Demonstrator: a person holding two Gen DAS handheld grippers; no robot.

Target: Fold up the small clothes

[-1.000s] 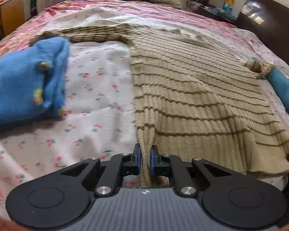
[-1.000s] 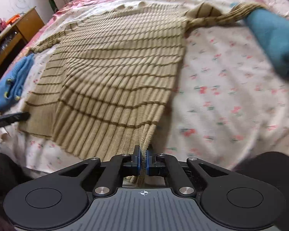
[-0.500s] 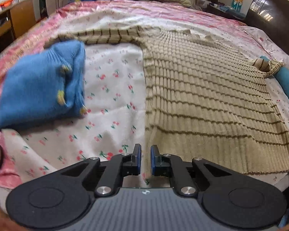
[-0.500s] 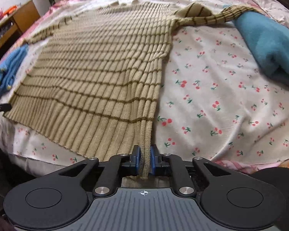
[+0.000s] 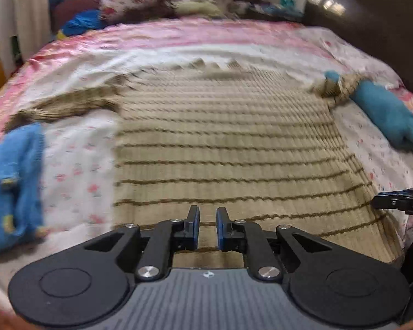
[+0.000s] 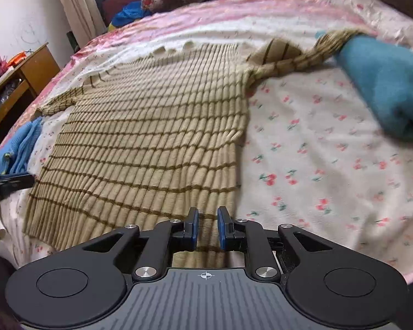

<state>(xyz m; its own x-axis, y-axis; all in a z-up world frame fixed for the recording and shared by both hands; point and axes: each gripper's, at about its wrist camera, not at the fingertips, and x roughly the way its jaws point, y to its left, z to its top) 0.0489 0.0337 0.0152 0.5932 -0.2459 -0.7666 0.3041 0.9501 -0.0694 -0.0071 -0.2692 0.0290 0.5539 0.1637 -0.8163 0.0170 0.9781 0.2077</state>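
Both tongs hold nothing: the left gripper (image 5: 208, 227) stands slightly parted, and the right gripper (image 6: 208, 228) has just been opening. The striped sweater (image 6: 157, 143) lies spread flat toward twelve o'clock on the bedsheet (image 6: 330, 170), sleeves out; folding looks unstarted.

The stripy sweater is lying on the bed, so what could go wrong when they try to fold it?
1. The sweater's right sleeve is bunched against the teal garment, so a fold could drag that along.
2. Its left sleeve lies close to the blue garment and might snag it.
3. Both tools, left and right, are open above the hem, so a careless grab may catch only one layer.
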